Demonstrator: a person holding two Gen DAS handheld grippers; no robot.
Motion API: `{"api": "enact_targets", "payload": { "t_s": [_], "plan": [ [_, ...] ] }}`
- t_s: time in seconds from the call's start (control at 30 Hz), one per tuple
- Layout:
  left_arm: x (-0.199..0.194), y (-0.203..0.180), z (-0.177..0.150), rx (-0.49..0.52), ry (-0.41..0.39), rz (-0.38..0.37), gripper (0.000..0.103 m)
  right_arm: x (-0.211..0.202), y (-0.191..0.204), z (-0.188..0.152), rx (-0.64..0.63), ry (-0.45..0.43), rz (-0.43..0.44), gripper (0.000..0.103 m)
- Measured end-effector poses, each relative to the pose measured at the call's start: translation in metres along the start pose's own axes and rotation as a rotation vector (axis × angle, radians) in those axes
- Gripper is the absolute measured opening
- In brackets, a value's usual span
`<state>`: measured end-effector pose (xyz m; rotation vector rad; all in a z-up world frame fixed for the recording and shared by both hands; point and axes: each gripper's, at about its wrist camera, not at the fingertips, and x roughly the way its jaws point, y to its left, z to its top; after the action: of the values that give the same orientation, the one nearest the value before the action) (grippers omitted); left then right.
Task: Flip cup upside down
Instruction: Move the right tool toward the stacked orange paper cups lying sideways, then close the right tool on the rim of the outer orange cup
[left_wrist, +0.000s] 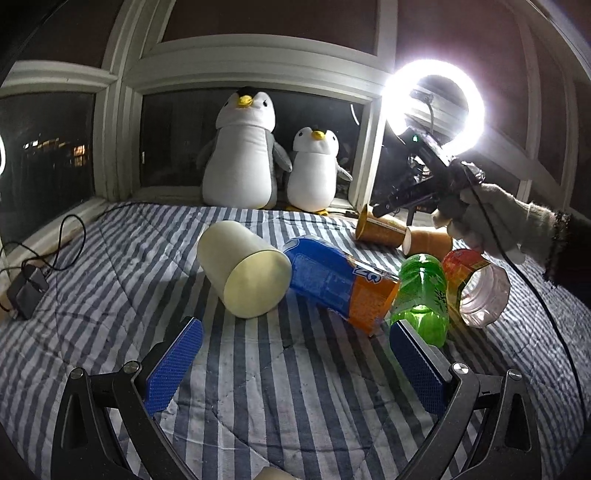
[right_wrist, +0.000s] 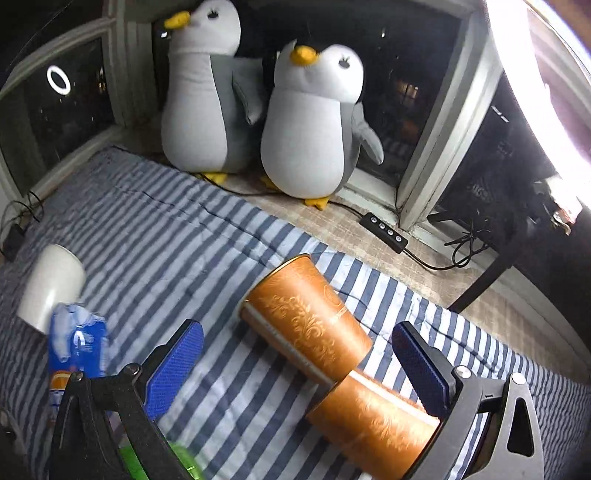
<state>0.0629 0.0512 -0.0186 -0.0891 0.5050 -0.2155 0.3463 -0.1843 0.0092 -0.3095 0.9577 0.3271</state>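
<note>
Two orange paper cups lie on their sides on the striped bedspread, nested end to end: the far orange cup points its base toward the window, and its mouth end meets the near orange cup. In the right wrist view the right hand-held gripper stands wide open over them, its blue pads on either side of the pair; the near cup lies just beside the right-hand pad, whether touching it cannot be told, and nothing is gripped. In the left wrist view the same pair appears well beyond the left hand-held gripper, which is also wide open and holds nothing. Ahead of it, toward its left finger, a cream cup lies tilted on its side with its flat base toward the camera, apart from both pads. Beside the cream cup lie a blue-and-orange bottle, a green bottle and a clear bottle with a red-orange label, packed side by side. A gloved hand carries the right device above the orange cups. Two plush penguins stand on the window sill, a ring light glares at right, and a black adapter with its cable rests at the left edge.
</note>
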Motion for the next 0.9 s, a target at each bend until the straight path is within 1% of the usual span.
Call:
{"api": "enact_targets", "payload": {
  "t_s": [0.17, 0.4, 0.6, 0.7, 0.73, 0.8, 0.9],
  "plan": [
    [0.000, 0.003, -0.001, -0.014, 0.002, -0.001, 0.102, 0.021, 0.005, 0.007, -0.055, 0.068, -0.034, 0.101],
    [0.001, 0.005, 0.001, -0.027, 0.004, -0.004, 0.102, 0.029, 0.010, 0.010, -0.088, 0.113, -0.072, 0.101],
    [0.001, 0.007, 0.001, -0.038, 0.003, -0.006, 0.102, 0.042, 0.017, 0.011, -0.154, 0.180, -0.120, 0.099],
    [0.002, 0.008, 0.001, -0.045, 0.005, -0.006, 0.102, 0.052, 0.020, 0.010, -0.181, 0.216, -0.166, 0.082],
    [0.002, 0.008, 0.001, -0.047, 0.004, -0.007, 0.102, 0.054, 0.019, 0.010, -0.182, 0.224, -0.175, 0.072],
    [0.002, 0.008, 0.001, -0.048, 0.003, -0.006, 0.102, 0.055, 0.017, 0.010, -0.177, 0.221, -0.197, 0.069],
    [0.002, 0.008, 0.001, -0.048, 0.002, -0.005, 0.102, 0.052, 0.016, 0.010, -0.163, 0.204, -0.207, 0.062]
  ]
}}
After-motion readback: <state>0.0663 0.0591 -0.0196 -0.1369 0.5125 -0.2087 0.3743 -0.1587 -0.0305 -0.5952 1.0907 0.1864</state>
